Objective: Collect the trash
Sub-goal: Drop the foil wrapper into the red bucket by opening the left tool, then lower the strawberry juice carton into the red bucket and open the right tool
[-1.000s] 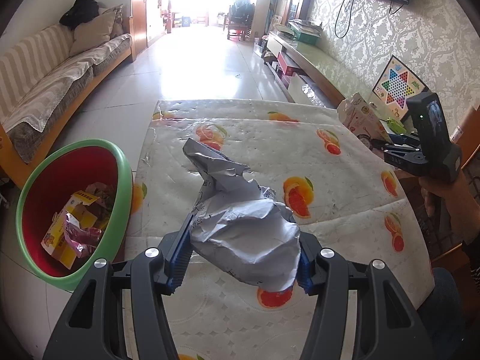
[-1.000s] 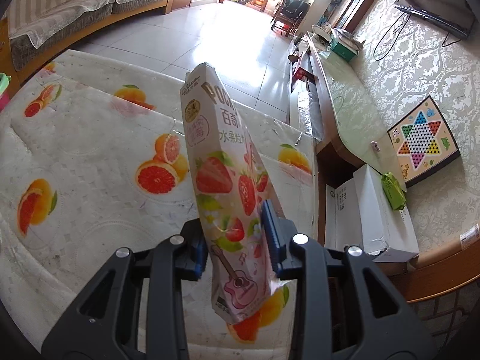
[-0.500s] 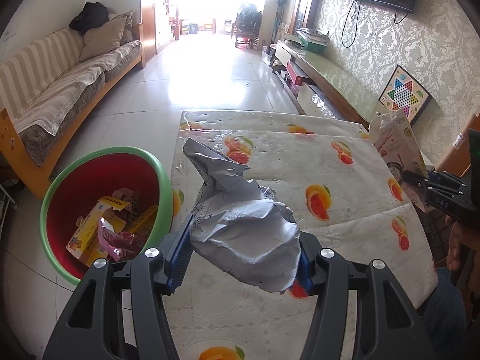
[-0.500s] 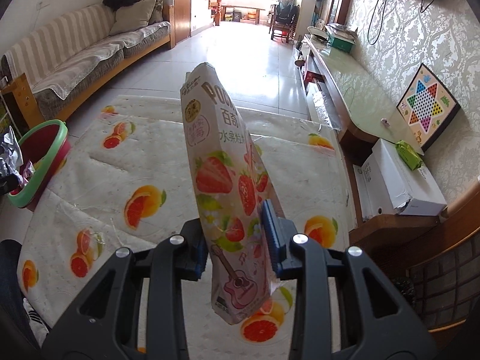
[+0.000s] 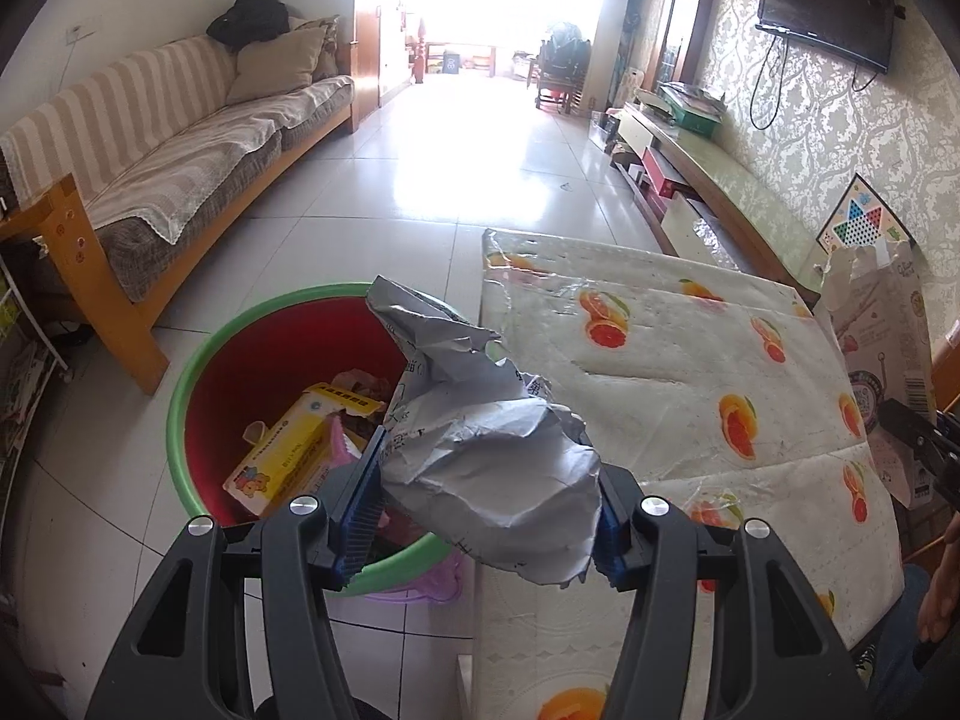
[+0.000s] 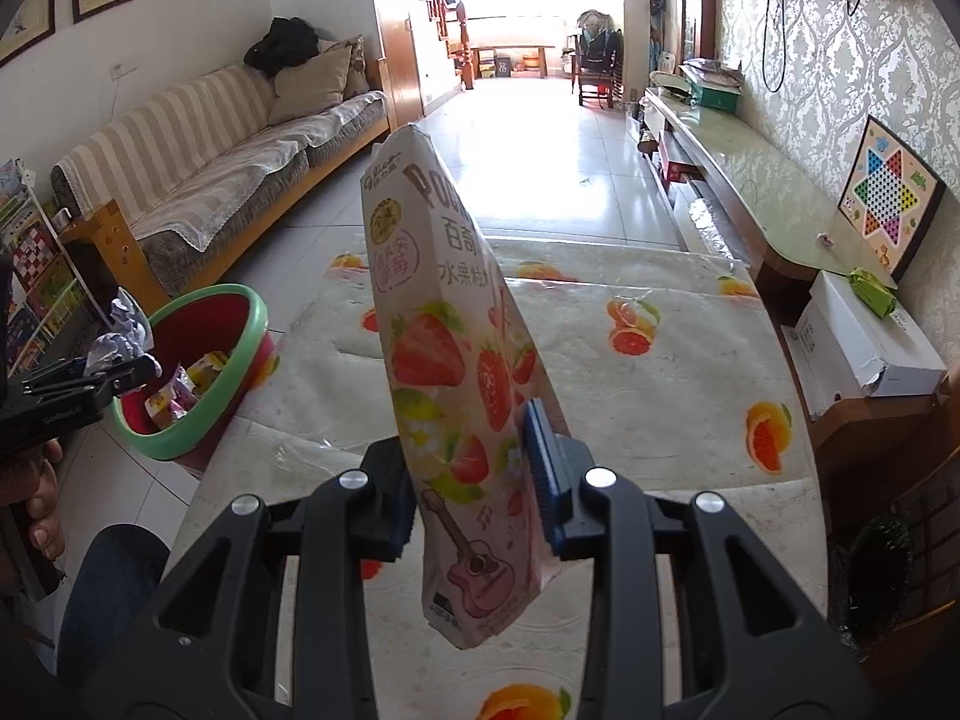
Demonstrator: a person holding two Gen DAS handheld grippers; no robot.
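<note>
My left gripper (image 5: 483, 507) is shut on a crumpled silver foil bag (image 5: 480, 438) and holds it above the near right rim of a red bin with a green rim (image 5: 198, 372) on the floor. The bin holds a yellow box (image 5: 300, 450) and other wrappers. My right gripper (image 6: 471, 501) is shut on a pink strawberry snack box (image 6: 450, 360), held upright above the table (image 6: 660, 372). The bin (image 6: 240, 360) and the left gripper with the foil (image 6: 117, 339) also show at the left of the right wrist view. The snack box shows at the right edge of the left wrist view (image 5: 888, 348).
The table has a white cloth with orange prints (image 5: 660, 360). A striped sofa (image 5: 162, 150) stands along the left wall. A long low cabinet (image 6: 750, 180) runs along the right wall, with a white box (image 6: 864, 342) and a game board (image 6: 888, 198). Tiled floor (image 5: 480, 150) lies beyond.
Both grippers have moved back and to the left with their loads. The foil bag went from over the table to over the bin's rim. The bin has come into the right wrist view.
</note>
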